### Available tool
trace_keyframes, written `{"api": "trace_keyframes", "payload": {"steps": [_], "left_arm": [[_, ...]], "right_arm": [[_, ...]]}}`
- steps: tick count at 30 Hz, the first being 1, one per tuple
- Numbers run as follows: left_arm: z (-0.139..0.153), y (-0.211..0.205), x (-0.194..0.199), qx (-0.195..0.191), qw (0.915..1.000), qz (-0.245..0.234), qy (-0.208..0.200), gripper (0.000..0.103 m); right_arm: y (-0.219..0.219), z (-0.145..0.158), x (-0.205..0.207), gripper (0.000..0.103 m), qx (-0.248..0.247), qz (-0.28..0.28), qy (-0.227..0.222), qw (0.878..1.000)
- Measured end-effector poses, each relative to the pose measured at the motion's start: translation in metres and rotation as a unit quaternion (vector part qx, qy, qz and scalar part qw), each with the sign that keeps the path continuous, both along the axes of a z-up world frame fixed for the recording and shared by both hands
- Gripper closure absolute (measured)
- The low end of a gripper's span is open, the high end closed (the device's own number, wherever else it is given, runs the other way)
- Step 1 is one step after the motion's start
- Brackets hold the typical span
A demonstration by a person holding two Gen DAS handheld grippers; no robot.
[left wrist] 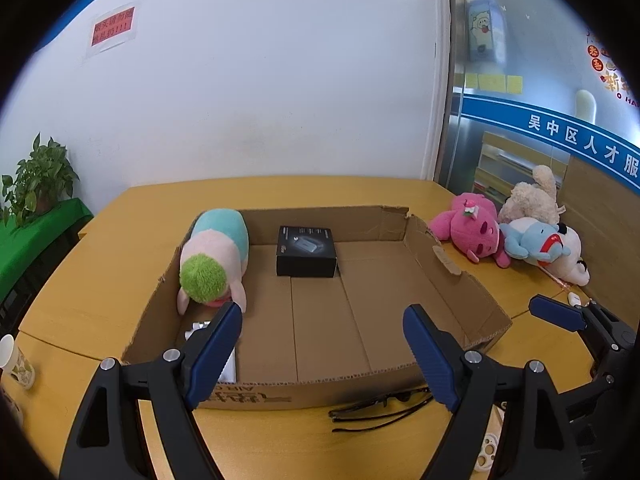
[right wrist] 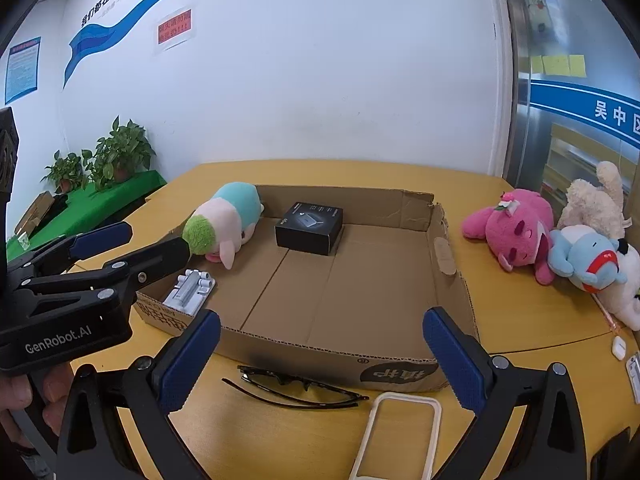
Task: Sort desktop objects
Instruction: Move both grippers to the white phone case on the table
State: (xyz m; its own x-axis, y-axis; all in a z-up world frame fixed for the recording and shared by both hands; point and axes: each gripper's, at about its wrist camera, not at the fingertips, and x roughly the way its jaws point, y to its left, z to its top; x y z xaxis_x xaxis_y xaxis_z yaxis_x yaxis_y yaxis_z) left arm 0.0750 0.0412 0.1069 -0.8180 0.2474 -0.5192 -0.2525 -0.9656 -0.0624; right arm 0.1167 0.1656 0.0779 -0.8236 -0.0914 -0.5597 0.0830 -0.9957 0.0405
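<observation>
A shallow cardboard box (left wrist: 320, 394) (right wrist: 360, 366) lies on the yellow table. Inside it are a pastel plush with green hair (left wrist: 214, 256) (right wrist: 224, 220), a black carton (left wrist: 306, 250) (right wrist: 310, 228) and a silver metal part (right wrist: 190, 286). Dark glasses (left wrist: 380, 404) (right wrist: 296, 388) rest on the table just before the box's near wall, with a white phone case (right wrist: 396, 436) beside them. My left gripper (left wrist: 324, 354) (right wrist: 140, 242) hangs open over the box's near left corner. My right gripper (right wrist: 322, 360) is open above the glasses, holding nothing.
Pink (right wrist: 516, 232), blue (right wrist: 584, 260) and cream (right wrist: 596, 200) plush toys are piled at the table's right. A white earbud case (right wrist: 618, 346) lies near them. A paper cup (left wrist: 16, 360) stands at the left edge. Potted plants (right wrist: 116, 156) stand beyond.
</observation>
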Motion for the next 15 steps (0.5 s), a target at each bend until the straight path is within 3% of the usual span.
{"api": "trace_keyframes", "payload": {"steps": [4, 10, 15], "left_arm": [[-0.022, 0.004, 0.004, 0.004, 0.9992, -0.019, -0.034, 0.020], [-0.062, 0.024, 0.012, 0.006, 0.9940, -0.061, -0.091, 0.020], [-0.083, 0.042, 0.014, 0.016, 0.9873, -0.093, -0.128, 0.020]], "right_arm": [[0.014, -0.021, 0.013, 0.000, 0.003, -0.007, -0.021, 1.000], [0.063, -0.089, 0.041, 0.000, -0.015, -0.045, -0.125, 0.991], [0.076, -0.131, 0.055, 0.000, -0.030, -0.063, -0.188, 0.980]]}}
